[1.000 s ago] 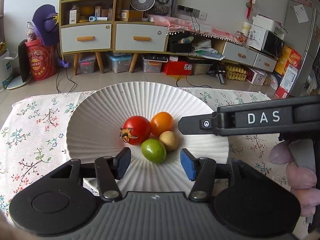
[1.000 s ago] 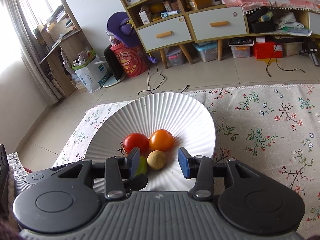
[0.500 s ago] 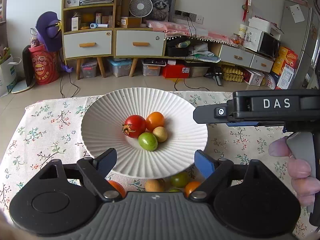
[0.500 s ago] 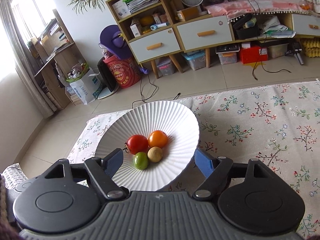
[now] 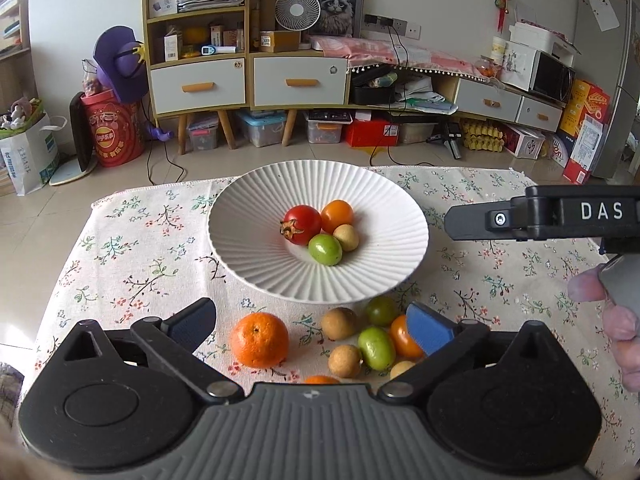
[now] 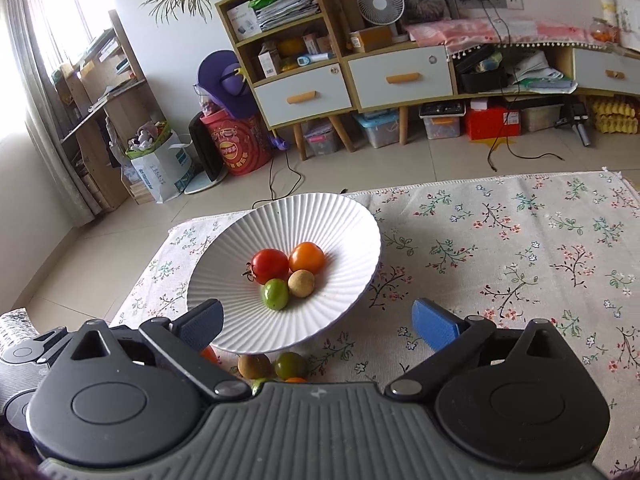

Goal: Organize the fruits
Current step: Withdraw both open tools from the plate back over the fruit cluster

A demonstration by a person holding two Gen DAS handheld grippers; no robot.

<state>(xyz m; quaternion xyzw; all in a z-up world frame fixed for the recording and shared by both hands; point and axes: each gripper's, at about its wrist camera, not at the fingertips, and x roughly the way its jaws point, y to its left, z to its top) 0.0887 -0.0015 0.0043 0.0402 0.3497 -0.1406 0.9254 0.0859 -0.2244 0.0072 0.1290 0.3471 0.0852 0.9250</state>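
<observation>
Floral tablecloth [image 5: 120, 248] covers the table, with a tiled floor and a wooden cabinet [image 5: 244, 56] behind its far edge. White ribbed plate [image 5: 256, 208] stands toward the far left part of the cloth and holds four fruits touching in a cluster: red tomato [image 5: 303, 224], orange tomato [image 5: 337, 216], green fruit [image 5: 325, 249] and small tan fruit [image 5: 346, 237]. Left gripper [image 5: 312, 320] is on the near side of the plate; its jaws have just been opening and now stand spread wide, pressing on nothing. On the cloth between the plate's near rim and this gripper lie loose fruits: a mandarin [image 5: 259, 339] to the left, a brown kiwi-like fruit [image 5: 339, 323], a dark green tomato [image 5: 381, 311], a light green fruit [image 5: 376, 348], a second orange tomato [image 5: 402, 338] partly behind the blue pad [image 5: 428, 330], and two more tan fruits [image 5: 345, 360] nearer the camera. Right gripper [image 6: 316, 320] is likewise just opened and spread, with the plate's near rim showing between its pads and nothing pinched; in the left view it appears as a black bar marked DAS at the right, with the person's fingers [image 5: 616, 320] on its handle.
</observation>
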